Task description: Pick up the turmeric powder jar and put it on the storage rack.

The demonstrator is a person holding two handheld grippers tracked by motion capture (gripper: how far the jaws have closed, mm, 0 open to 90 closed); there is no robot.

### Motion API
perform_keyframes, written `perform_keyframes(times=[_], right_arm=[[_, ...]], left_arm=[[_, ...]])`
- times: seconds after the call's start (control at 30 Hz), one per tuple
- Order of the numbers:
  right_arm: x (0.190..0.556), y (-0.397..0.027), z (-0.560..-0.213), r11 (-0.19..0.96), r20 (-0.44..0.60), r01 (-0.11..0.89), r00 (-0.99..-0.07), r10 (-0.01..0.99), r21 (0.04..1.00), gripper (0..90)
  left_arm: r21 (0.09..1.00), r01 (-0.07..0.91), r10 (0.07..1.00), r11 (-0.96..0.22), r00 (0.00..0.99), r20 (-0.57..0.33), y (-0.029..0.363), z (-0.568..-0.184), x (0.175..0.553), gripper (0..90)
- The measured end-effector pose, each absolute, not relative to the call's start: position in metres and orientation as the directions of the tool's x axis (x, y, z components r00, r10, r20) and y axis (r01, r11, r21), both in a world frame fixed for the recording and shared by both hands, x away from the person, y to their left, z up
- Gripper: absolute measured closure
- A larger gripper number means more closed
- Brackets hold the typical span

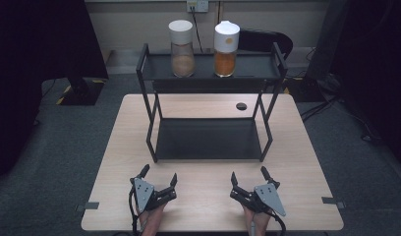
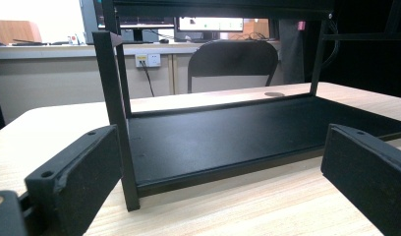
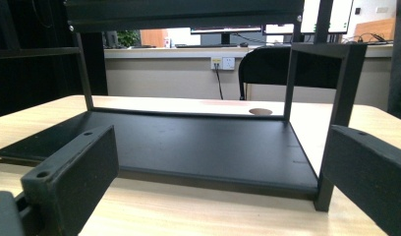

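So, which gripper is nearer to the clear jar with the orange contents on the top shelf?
Right. The right gripper sits almost straight below the orange-filled clear jar; the left gripper lies further over, toward the table's left side. Both rest far from it.

Dim high view with dark corners, soft focus, bright background windows

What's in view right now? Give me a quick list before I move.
table: one, light wood, centre of the floor.
rack: one, black, two shelves, on the table's far half.
jars: two, clear with white lids, on the top shelf; left jar holds tan powder, right jar orange.
chair: one, black, behind the table.
left gripper: black fingers open, near edge.
right gripper: black fingers open, near edge.
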State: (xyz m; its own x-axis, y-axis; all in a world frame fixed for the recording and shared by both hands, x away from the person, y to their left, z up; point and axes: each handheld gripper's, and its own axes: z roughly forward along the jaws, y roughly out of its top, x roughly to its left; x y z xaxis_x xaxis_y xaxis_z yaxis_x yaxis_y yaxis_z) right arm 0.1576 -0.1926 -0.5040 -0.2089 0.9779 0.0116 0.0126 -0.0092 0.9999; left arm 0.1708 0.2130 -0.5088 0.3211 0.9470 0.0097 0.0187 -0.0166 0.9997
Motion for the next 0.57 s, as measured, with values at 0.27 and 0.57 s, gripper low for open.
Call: perform_keyframes(times=[0.27,0.57], right_arm=[[0.1567,-0.1905,-0.5088,0.005,-0.003,0.008,-0.198,0.980,1.000,0.0],[0.1531,-0.1862,-0.5138,0.011,-0.015,-0.021,-0.175,0.984,1.000,0.0]], left_arm=[[1.000,0.019,0.947,-0.016,0.320,0.009,0.2130,-0.5088,0.1708,1.5],[1.000,0.022,0.948,-0.012,0.319,0.004,0.2130,-0.5086,0.1709,1.5]])
